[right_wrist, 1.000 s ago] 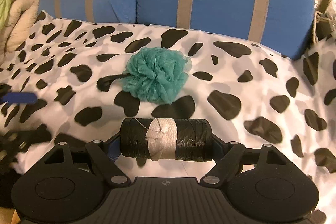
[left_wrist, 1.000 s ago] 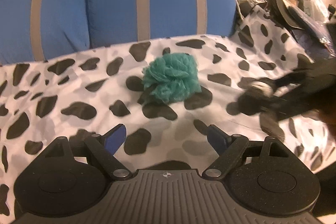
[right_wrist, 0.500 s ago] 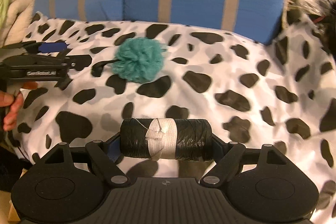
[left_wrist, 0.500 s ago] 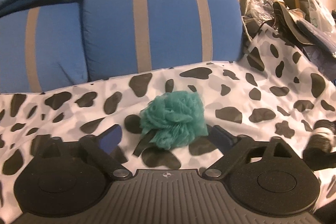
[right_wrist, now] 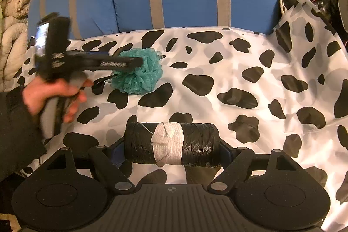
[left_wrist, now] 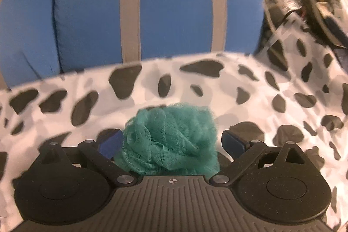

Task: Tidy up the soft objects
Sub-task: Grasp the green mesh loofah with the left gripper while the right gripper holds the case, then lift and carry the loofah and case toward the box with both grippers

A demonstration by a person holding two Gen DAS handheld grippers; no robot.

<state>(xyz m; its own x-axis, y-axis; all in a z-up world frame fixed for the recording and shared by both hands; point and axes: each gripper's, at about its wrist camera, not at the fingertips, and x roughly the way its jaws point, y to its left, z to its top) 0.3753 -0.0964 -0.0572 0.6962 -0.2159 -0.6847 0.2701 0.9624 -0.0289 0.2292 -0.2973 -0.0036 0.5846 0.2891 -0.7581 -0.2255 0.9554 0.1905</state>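
The teal mesh pouf point(left_wrist: 171, 140) lies on the spotted cover point(left_wrist: 282, 88), in front of the blue cushion point(left_wrist: 171, 3), and sits directly between the 2 pads of the left tongs point(left_wrist: 171, 142), which stand wide and are not yet pressing it. It is a round, crumpled ball with no long axis. The right tongs point(right_wrist: 171, 145), farther from the pouf, hold a black roll point(right_wrist: 171, 144) with a white band.
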